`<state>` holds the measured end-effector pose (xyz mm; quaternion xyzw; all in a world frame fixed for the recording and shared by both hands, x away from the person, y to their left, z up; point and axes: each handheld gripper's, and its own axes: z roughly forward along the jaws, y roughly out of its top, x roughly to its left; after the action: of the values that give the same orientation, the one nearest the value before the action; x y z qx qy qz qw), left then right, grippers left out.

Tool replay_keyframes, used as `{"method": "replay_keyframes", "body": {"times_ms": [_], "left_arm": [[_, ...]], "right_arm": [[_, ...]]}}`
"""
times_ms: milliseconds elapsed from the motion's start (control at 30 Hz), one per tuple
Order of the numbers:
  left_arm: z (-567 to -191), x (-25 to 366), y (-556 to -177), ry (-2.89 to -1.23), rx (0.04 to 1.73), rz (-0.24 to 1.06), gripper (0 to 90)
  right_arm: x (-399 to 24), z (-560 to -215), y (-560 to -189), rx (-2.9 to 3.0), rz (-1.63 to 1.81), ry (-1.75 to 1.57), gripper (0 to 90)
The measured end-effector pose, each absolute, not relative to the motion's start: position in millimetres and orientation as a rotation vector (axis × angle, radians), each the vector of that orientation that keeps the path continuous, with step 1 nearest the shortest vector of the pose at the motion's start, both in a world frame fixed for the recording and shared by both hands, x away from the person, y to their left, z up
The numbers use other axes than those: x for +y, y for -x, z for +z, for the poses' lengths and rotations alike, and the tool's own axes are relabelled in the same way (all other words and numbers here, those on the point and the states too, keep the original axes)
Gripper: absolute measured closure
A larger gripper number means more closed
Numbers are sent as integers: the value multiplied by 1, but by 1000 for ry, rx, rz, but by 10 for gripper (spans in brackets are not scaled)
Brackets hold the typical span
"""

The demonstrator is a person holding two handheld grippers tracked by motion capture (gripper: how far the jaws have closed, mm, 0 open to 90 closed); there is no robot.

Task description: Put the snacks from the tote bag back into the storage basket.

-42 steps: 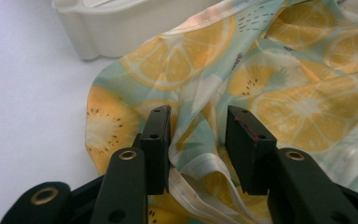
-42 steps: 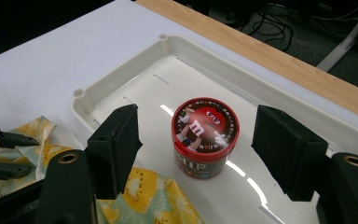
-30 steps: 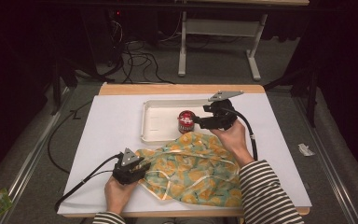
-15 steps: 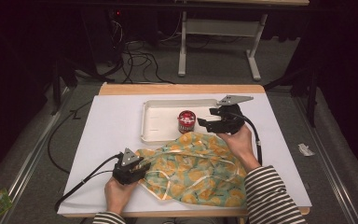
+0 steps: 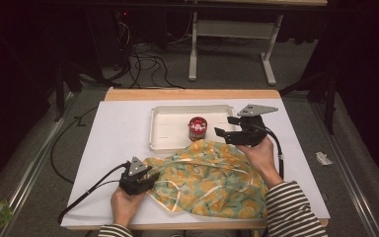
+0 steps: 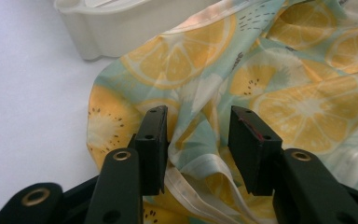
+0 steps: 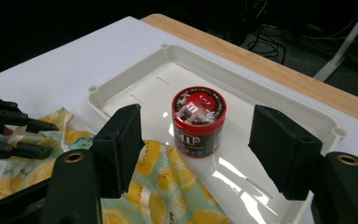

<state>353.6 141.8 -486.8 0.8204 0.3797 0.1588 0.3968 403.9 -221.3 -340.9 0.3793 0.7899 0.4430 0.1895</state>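
My left gripper (image 6: 198,140): jaws part open, fold of lemon-print cloth (image 6: 261,79) between pads, grip uncertain. My right gripper (image 7: 205,154): jaws wide, empty, above tray edge, aimed at red candy tub (image 7: 198,119). Tub upright in white tray (image 5: 170,118); cloth's far edge laps over tray rim.

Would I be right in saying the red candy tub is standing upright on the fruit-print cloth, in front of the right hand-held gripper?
Not quite: the red candy tub stands upright in the white tray, as the right gripper view shows. The fruit-print cloth only overlaps the tray's near edge. The right hand-held gripper does face it.
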Motion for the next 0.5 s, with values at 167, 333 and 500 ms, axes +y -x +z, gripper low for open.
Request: {"method": "replay_keyframes", "body": {"times_ms": [167, 333, 500], "left_arm": [[-487, 142, -354, -2078, 963, 400, 571], [-487, 142, -354, -2078, 963, 399, 571], [-487, 142, -354, -2078, 961, 396, 565]], "right_arm": [[-223, -339, -399, 2208, 1244, -1044, 377], [-225, -338, -395, 2202, 1256, -1028, 381], [-230, -338, -393, 2191, 1266, -1047, 387]]}}
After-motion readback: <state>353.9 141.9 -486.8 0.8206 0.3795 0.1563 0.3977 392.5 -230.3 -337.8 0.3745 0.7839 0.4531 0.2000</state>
